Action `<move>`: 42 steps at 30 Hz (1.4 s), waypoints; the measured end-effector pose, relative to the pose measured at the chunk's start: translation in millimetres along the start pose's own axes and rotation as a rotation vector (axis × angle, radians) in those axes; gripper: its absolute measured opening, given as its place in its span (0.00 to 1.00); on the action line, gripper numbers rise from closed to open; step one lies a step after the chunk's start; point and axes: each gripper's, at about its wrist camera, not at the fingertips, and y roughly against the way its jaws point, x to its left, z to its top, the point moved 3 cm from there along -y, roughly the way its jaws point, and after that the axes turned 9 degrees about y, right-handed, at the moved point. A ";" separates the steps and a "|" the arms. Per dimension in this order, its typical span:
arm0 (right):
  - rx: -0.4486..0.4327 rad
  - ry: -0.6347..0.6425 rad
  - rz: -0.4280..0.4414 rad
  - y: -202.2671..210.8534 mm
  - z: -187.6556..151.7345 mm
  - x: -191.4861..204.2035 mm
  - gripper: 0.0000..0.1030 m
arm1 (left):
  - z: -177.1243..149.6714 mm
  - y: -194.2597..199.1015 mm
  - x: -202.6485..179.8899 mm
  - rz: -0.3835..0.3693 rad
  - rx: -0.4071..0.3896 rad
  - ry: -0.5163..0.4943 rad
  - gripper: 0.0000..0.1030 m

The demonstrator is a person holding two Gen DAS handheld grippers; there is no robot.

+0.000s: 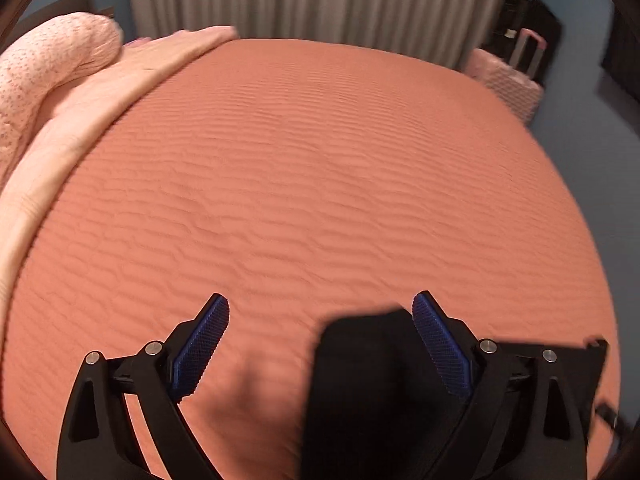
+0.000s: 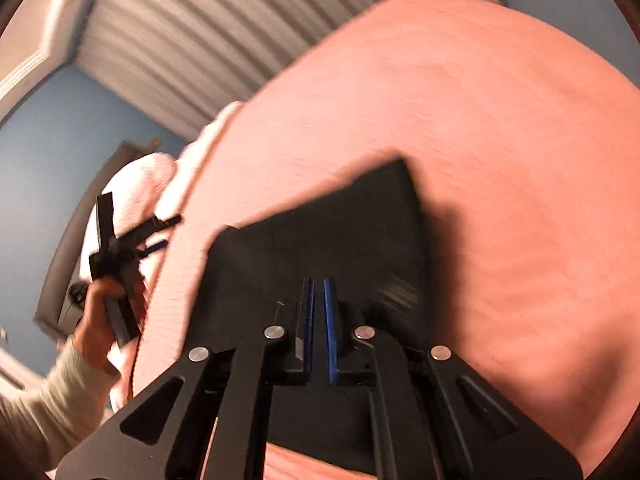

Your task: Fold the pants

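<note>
Left wrist view: blurred by motion, edges dark from the fisheye rim. The left gripper (image 1: 320, 320) has its jaws spread wide, blue pads (image 1: 202, 346) facing each other with bare bedspread (image 1: 300, 160) between the tips; nothing is gripped. The black pants (image 1: 360, 380) lie folded on the orange ribbed bedspread, low in the picture, partly between the jaws toward the right finger, whose arm hides their right part; the bottom edge cuts them off. Whether the right pad touches the cloth I cannot tell. A pink knitted blanket (image 1: 52, 68) is bunched at the upper left, a paler pink sheet (image 1: 80, 128) runs along the bed's left edge. Grey curtains (image 1: 320, 0) hang behind the bed; a pink suitcase (image 1: 508, 84) stands at the far right corner, dark things behind it too blurred to name.

Right wrist view: tilted and also smeared. The right gripper (image 2: 319, 284) has its jaws nearly closed, the blue pads only a thin slit apart, tips over the black pants (image 2: 320, 232). Whether cloth is pinched in that slit cannot be made out; the fabric is all one dark mass there. The pants spread as a flat folded panel beyond and under the fingers, near edge hidden by the gripper body. At the left, a hand (image 2: 100, 316) in a cream sleeve (image 2: 52, 400) holds the left gripper (image 2: 132, 240) over the bed's edge, details blurred.
</note>
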 end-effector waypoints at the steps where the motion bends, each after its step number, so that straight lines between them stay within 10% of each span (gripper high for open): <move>1: 0.004 0.026 0.015 -13.3 10.0 8.1 0.06 | -16.1 -13.4 -16.7 0.000 0.055 -0.043 0.89; 4: 0.083 0.113 -0.109 -60.7 26.2 1.0 0.04 | -36.9 -79.5 -20.2 0.094 0.150 -0.103 0.94; 7: 0.041 -0.129 -0.112 -44.5 15.7 -61.7 0.00 | -26.9 -96.9 0.2 -0.007 0.172 0.025 0.95; 9: -0.039 -0.098 -0.202 -8.9 21.6 -52.1 0.06 | -10.0 -77.5 8.8 -0.008 0.120 0.087 0.91; 12: -0.033 -0.042 -0.087 8.5 -5.7 -21.7 0.06 | -10.0 -26.4 1.1 -0.071 0.012 0.085 0.91; 15: 0.149 0.081 -0.187 -12.4 -70.2 -15.8 0.03 | -52.5 7.8 -12.1 -0.108 0.025 0.038 0.92; 20: 0.074 0.075 -0.213 22.0 -85.1 14.1 0.07 | -149.2 49.0 3.6 -0.059 0.051 0.028 0.92; 26: 0.181 0.308 -0.054 -27.2 -97.4 107.0 0.07 | -204.2 36.8 70.5 -0.006 0.095 0.098 0.95; 32: 0.365 0.327 -0.066 -69.5 -155.8 118.9 0.04 | -198.2 47.8 65.6 0.059 0.079 0.043 0.94; 37: 0.208 0.242 -0.036 -43.7 -116.1 128.9 0.07 | -180.9 56.9 58.9 0.093 0.012 -0.010 0.94; 42: 0.302 0.157 -0.064 -59.8 -133.2 100.8 0.03 | -195.4 41.7 69.7 0.077 0.053 0.053 0.95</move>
